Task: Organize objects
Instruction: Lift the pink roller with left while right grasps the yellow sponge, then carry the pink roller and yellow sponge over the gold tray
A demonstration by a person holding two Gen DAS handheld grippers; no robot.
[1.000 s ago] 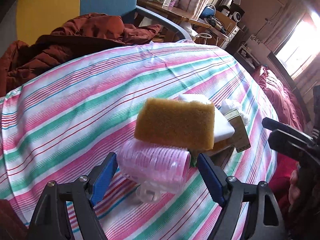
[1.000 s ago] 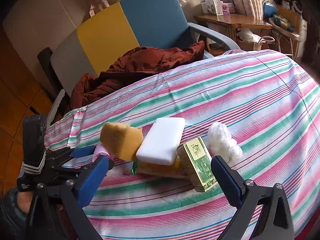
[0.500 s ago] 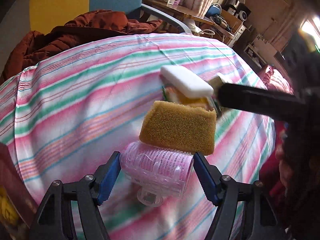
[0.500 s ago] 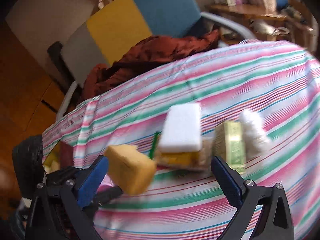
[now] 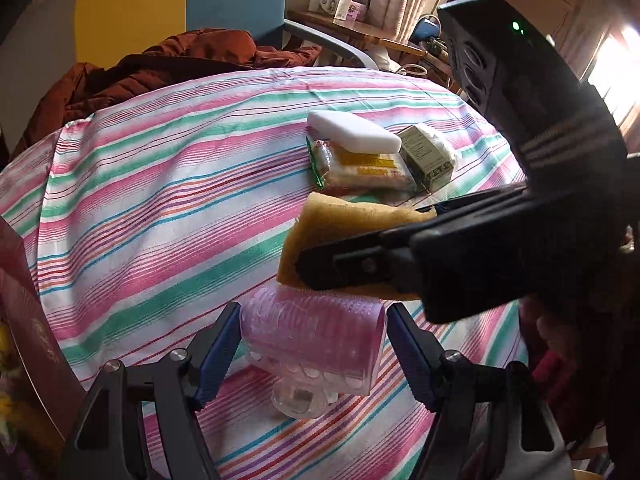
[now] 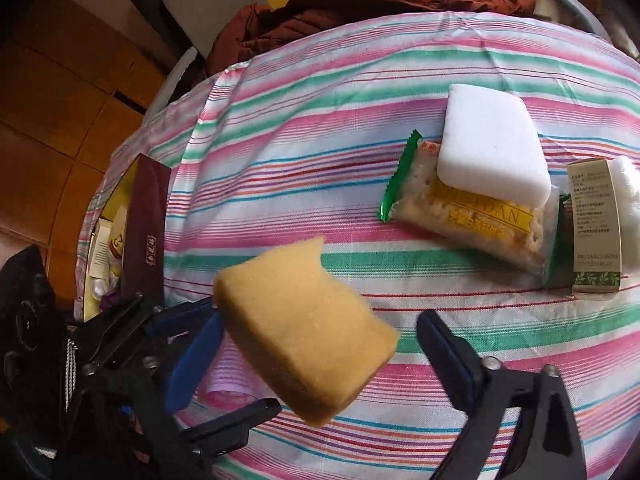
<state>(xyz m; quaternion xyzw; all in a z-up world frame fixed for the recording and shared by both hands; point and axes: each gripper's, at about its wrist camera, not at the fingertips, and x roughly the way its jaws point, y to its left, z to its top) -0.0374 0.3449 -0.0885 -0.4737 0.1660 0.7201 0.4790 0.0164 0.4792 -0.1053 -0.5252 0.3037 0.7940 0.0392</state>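
My left gripper (image 5: 312, 352) is shut on a pink hair roller (image 5: 312, 332), its blue pads against both ends. A tan sponge (image 5: 340, 216) clings to the top of the roller, held above the striped cloth (image 5: 160, 200). In the right wrist view the sponge (image 6: 304, 332) sits between the fingers of my right gripper (image 6: 320, 352). Those jaws are closing; the right pad (image 6: 444, 352) still stands clear of the sponge. A finger (image 5: 360, 264) of that gripper crosses the sponge in the left wrist view. Part of the roller (image 6: 224, 384) shows under the sponge.
Further back lies a pile: a white foam block (image 6: 488, 140) on a cracker packet (image 6: 472, 216), a green-and-white carton (image 6: 596, 232) and a white fluffy wad (image 6: 628, 200). A maroon box (image 6: 144, 232) stands at the cloth's left edge. A chair with a rust jacket (image 5: 180, 60) is behind.
The left jaws closed on the roller and carried it, with the sponge, away from the pile. The right gripper dropped and tilted down over the sponge, and its jaws narrowed.
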